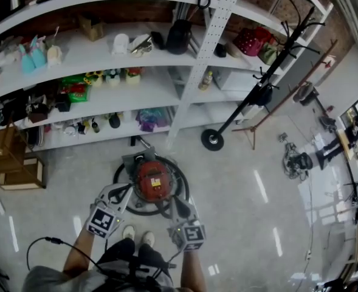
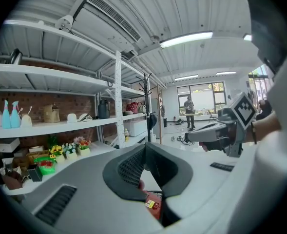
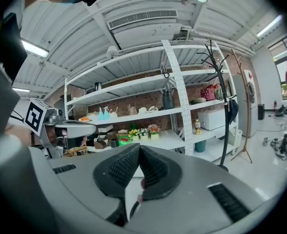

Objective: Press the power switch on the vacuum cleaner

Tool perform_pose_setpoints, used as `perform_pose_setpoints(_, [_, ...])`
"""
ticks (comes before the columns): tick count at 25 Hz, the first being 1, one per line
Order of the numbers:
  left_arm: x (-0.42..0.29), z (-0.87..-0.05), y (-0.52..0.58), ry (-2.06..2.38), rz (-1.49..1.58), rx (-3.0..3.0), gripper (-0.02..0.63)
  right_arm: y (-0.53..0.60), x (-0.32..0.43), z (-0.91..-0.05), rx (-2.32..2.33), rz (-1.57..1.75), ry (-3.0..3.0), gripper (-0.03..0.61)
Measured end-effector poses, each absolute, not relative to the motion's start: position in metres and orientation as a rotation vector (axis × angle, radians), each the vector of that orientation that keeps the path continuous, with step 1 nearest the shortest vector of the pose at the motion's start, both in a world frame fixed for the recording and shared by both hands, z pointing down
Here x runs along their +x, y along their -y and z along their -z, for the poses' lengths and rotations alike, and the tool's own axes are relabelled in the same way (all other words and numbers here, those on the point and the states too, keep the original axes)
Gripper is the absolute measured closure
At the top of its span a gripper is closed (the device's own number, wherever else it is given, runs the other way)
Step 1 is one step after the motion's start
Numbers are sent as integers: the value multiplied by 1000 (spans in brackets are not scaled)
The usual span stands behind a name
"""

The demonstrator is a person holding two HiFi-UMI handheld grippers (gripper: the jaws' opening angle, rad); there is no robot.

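Two claws flank the red canister vacuum cleaner [image 1: 153, 182], which sits on the floor [image 1: 239, 181] by the person's feet. The left claw [image 1: 127, 191] and right claw [image 1: 174, 204] are both pinched together at the tips and empty. I cannot pick out the power switch, so a blind jab risks hitting bare housing and shoving the canister away.

One vacuum cleaner [image 1: 152, 182] is sitting near two claws: left claw [image 1: 126, 189] and right claw [image 1: 174, 203]. Two teal bottles [image 1: 27, 61] are standing together
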State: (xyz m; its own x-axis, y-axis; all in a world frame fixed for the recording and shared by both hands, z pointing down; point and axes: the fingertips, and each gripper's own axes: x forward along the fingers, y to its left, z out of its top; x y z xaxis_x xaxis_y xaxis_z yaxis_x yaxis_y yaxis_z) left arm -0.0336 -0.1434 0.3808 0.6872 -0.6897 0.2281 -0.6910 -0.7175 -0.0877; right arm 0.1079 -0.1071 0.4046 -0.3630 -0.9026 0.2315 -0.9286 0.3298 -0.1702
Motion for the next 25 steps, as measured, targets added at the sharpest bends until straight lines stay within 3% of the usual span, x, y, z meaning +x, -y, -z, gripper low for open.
perform_pose_setpoints(25, [-54, -344, 123, 1269, -349, 2929, 606, 78, 124, -364, 1785, -295, 2505, 566])
